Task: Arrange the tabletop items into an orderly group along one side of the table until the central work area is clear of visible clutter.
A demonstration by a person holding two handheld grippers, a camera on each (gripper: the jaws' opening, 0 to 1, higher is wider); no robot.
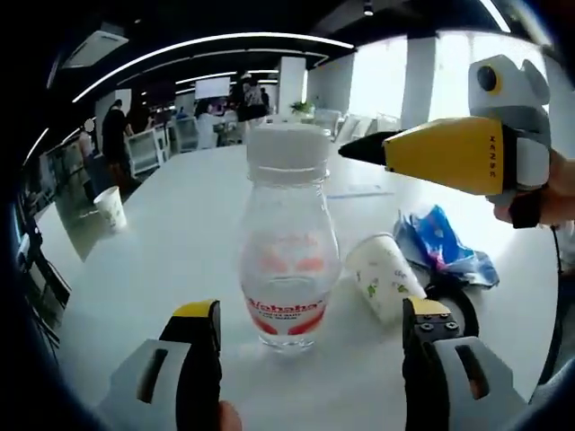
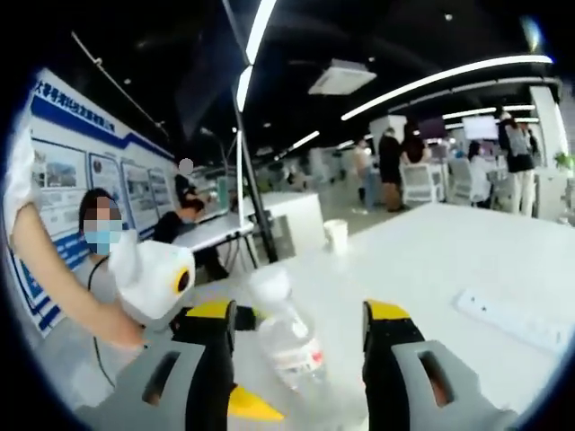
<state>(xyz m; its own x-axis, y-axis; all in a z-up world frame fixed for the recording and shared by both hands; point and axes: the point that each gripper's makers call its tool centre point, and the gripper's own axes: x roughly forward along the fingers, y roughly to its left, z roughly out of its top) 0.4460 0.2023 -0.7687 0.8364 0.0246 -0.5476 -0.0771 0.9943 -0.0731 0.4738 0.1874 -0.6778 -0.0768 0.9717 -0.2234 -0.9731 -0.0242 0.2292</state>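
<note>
A clear plastic bottle [image 1: 287,242] with a white cap and a red label stands upright on the white table [image 1: 180,242]. My left gripper [image 1: 310,314] is open, its yellow-tipped jaws either side of the bottle's base and apart from it. My right gripper [image 1: 449,153] comes in from the right at cap height, its black tip close beside the cap. In the right gripper view the bottle [image 2: 287,337] appears tilted between the jaws of my right gripper [image 2: 301,310], which is open and not touching it. The left gripper [image 2: 153,274] shows at the left there, held in a hand.
A paper cup [image 1: 386,274] lies on its side right of the bottle, with a blue wrapper [image 1: 445,242] and a black round object [image 1: 460,310] beside it. Another paper cup [image 1: 110,208] [image 2: 336,235] stands far off. A white power strip [image 2: 512,319] lies on the table. People sit at desks beyond.
</note>
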